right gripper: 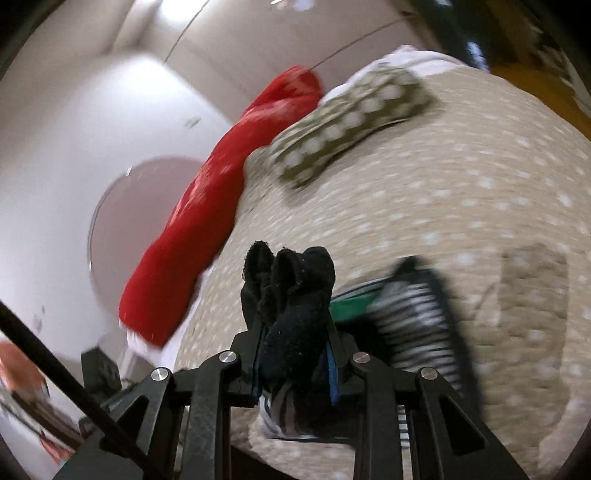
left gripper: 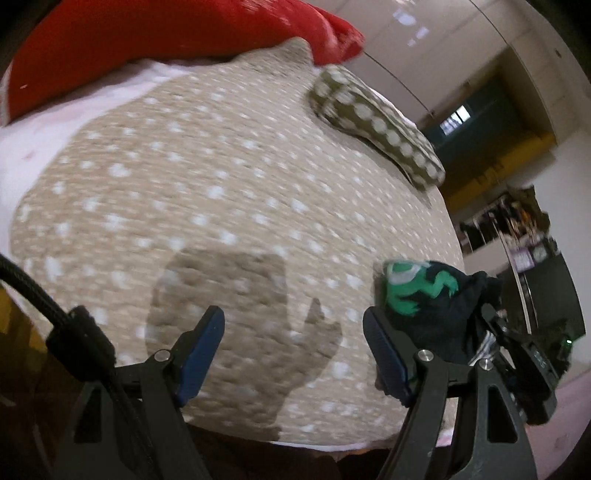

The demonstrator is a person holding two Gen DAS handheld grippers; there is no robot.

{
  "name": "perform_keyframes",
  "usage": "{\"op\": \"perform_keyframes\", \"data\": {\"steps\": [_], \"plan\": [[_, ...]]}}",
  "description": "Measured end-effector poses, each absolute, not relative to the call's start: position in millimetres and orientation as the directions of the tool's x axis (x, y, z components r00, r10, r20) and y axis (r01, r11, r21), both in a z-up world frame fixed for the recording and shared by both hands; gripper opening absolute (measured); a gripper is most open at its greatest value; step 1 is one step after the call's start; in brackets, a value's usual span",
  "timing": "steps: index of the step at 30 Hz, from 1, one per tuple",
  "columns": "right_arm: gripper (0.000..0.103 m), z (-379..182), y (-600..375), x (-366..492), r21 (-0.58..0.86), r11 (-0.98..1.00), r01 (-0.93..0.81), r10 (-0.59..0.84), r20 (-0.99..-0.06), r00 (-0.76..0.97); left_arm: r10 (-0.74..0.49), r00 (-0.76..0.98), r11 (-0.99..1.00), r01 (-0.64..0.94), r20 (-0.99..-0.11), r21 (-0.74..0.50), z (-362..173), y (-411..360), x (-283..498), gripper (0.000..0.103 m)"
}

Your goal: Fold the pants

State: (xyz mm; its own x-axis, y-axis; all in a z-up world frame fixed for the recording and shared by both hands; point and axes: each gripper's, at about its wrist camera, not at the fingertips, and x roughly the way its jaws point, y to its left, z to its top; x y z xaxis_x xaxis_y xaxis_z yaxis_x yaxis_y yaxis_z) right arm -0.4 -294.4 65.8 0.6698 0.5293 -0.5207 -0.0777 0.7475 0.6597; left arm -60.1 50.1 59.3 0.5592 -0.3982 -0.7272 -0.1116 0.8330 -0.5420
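Black pants bunched in the right hand-held gripper above a beige bed.

Black fabric of the small pants (right gripper: 291,314), with green print and a striped lining, is pinched between the pads of the right hand-held gripper (right gripper: 293,354), near the bed's front edge. The left hand-held gripper (left gripper: 295,354) stands spread with nothing between its pads, over the beige white-dotted bedspread (left gripper: 221,177). An olive polka-dot cushion (left gripper: 376,125) lies toward the far edge beside a red blanket (left gripper: 166,29).

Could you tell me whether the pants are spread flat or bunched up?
Bunched: the pants are a dark wad clamped in the right gripper.
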Motion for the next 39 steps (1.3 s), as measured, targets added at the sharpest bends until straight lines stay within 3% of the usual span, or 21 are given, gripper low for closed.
{"op": "perform_keyframes", "data": {"steps": [2, 5, 7, 12, 15, 18, 22, 25, 27, 29, 37, 38, 39], "plan": [[0.027, 58, -312, -4, 0.651, 0.759, -0.031, 0.493, -0.542, 0.681, -0.423, 0.535, 0.836, -0.08, -0.731, -0.543, 60, 30, -55, 0.076], [0.046, 52, -327, -8, 0.531, 0.845, 0.068, 0.344, -0.637, 0.69, -0.434, 0.511, 0.852, -0.034, -0.742, -0.522, 62, 0, -51, 0.076], [0.055, 56, -339, -14, 0.502, 0.859, 0.103, 0.283, -0.633, 0.72, -0.44, 0.494, 0.865, 0.011, -0.749, -0.501, 64, -23, -48, 0.076], [0.056, 84, -348, -24, 0.567, 0.823, -0.009, 0.364, -0.517, 0.775, -0.472, 0.466, 0.868, 0.099, -0.748, -0.486, 68, -66, -40, 0.076], [0.055, 83, -337, -17, 0.605, 0.792, -0.078, 0.451, -0.494, 0.743, -0.489, 0.454, 0.866, 0.152, -0.744, -0.477, 69, -89, -36, 0.076], [0.054, 66, -327, -8, 0.573, 0.818, -0.054, 0.431, -0.547, 0.718, -0.471, 0.437, 0.88, 0.177, -0.766, -0.44, 58, -107, -32, 0.076], [0.055, 23, -321, 7, 0.448, 0.891, 0.071, 0.309, -0.714, 0.628, -0.461, 0.394, 0.887, 0.184, -0.795, -0.423, 35, -119, -23, 0.085], [0.062, 9, -325, 6, 0.474, 0.877, 0.079, 0.33, -0.714, 0.617, -0.502, 0.366, 0.865, 0.182, -0.784, -0.469, 34, -112, -21, 0.085], [0.076, 14, -331, 4, 0.508, 0.859, 0.064, 0.364, -0.694, 0.62, -0.537, 0.397, 0.842, 0.195, -0.744, -0.503, 46, -100, -23, 0.085], [0.08, 18, -335, 4, 0.528, 0.848, 0.046, 0.387, -0.676, 0.627, -0.557, 0.45, 0.824, 0.192, -0.698, -0.534, 58, -80, -23, 0.085], [0.082, 6, -336, 21, 0.613, 0.79, -0.013, 0.476, -0.6, 0.644, -0.734, 0.329, 0.668, 0.189, -0.595, -0.719, 26, -72, 6, 0.085], [0.077, 5, -334, 21, 0.617, 0.786, -0.028, 0.486, -0.59, 0.645, -0.764, 0.289, 0.637, 0.196, -0.576, -0.746, 19, -80, 9, 0.085], [0.058, 3, -331, 24, 0.633, 0.773, -0.049, 0.514, -0.579, 0.633, -0.785, 0.251, 0.613, 0.195, -0.566, -0.765, 12, -89, 11, 0.085]]}}
